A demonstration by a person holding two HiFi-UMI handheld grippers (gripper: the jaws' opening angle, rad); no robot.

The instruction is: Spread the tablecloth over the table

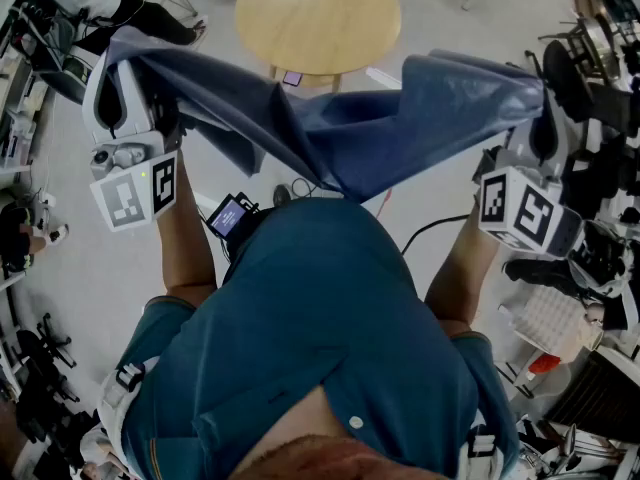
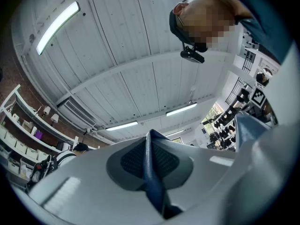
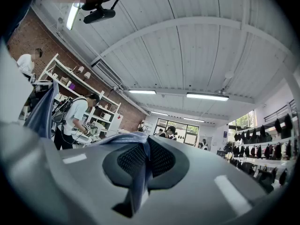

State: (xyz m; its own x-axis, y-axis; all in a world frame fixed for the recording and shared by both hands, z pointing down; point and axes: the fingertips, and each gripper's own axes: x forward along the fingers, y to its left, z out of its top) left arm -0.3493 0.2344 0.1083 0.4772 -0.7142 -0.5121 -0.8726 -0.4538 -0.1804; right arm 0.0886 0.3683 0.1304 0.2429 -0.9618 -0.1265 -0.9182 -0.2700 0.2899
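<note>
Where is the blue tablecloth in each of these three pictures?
Head view: tablecloth stretched across the upper part.
Left gripper view: bottom centre, pinched in the left tool.
Right gripper view: bottom centre, pinched in the right tool.
Shared landmark: head-worn camera, top of both gripper views.

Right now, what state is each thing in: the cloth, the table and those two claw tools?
tablecloth, lifted in the air, hanging between the two grippers, sagging in the middle.
table, not yet covered.
left gripper, shut on the tablecloth.
right gripper, shut on the tablecloth.
</note>
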